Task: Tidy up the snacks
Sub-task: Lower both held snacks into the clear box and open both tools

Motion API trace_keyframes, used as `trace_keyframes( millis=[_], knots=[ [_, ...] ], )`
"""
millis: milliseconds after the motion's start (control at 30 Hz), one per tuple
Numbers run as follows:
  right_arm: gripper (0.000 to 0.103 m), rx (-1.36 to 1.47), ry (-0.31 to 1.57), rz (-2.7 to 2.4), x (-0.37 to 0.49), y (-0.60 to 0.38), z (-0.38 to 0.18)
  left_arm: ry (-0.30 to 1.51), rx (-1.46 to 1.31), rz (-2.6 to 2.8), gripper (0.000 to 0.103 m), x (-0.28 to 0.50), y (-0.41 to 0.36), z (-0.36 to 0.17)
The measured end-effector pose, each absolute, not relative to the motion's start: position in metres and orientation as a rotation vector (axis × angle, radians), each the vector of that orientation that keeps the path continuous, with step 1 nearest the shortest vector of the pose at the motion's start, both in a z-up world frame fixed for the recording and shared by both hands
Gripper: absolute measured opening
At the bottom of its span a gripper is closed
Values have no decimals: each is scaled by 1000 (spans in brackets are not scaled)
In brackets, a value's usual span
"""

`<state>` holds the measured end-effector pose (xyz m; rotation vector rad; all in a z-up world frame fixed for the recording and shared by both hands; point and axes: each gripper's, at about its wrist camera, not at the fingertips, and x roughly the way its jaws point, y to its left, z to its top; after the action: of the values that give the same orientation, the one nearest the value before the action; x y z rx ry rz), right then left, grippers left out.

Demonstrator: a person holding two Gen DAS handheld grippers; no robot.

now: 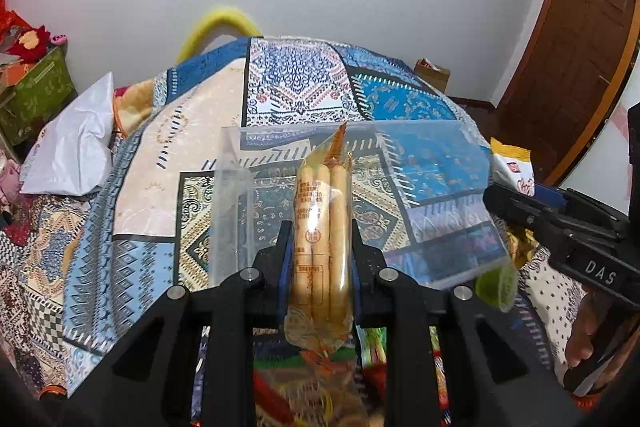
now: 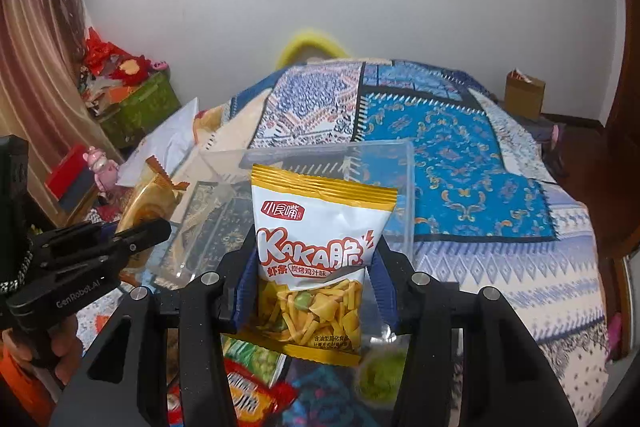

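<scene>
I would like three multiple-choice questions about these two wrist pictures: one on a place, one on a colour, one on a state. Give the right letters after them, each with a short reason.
1. Where is the clear plastic box?
A. On the patterned bed cover, beyond both grippers
B. On the wall
C. On the green box by the curtain

2. What colour is the top band of the chips bag?
A. Green
B. Golden yellow
C. Black

3. In what state is the left gripper?
A. Open and empty
B. Shut on the pack of biscuit sticks
C. Shut on a toy

Answers:
1 A: the box stands on the bed cover, ahead of both held snacks.
2 B: a golden yellow strip runs across the sealed top.
3 B: the pack sits upright, pressed between the two fingers.
</scene>
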<state>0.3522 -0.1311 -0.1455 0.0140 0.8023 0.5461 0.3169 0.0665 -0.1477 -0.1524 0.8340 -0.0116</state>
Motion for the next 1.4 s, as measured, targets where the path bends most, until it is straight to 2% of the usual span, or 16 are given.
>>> trace_keyframes(
  millis=[533, 700, 833, 900, 1133, 1233, 1400],
  knots=[
    [48, -122, 924, 562, 378, -95, -179, 958, -140, 49, 23, 363, 69, -181],
    [49, -144, 935, 549, 378, -93, -180, 993, -164, 56, 29, 364, 71, -188],
    [61, -135, 938, 555, 376, -94, -178, 980, -173, 46, 37, 358, 73, -184],
    [64, -138, 921, 552, 373, -96, -175, 965, -164, 45, 41, 353, 72, -178],
    [67, -148, 898, 545, 362, -100, -159, 911, -154, 20, 49, 332, 69, -147],
    [70, -157, 866, 537, 351, -104, -147, 870, -155, 11, 58, 318, 68, -129],
    [70, -148, 817, 540, 328, -116, -125, 829, -137, -7, 59, 292, 62, -103]
  ],
)
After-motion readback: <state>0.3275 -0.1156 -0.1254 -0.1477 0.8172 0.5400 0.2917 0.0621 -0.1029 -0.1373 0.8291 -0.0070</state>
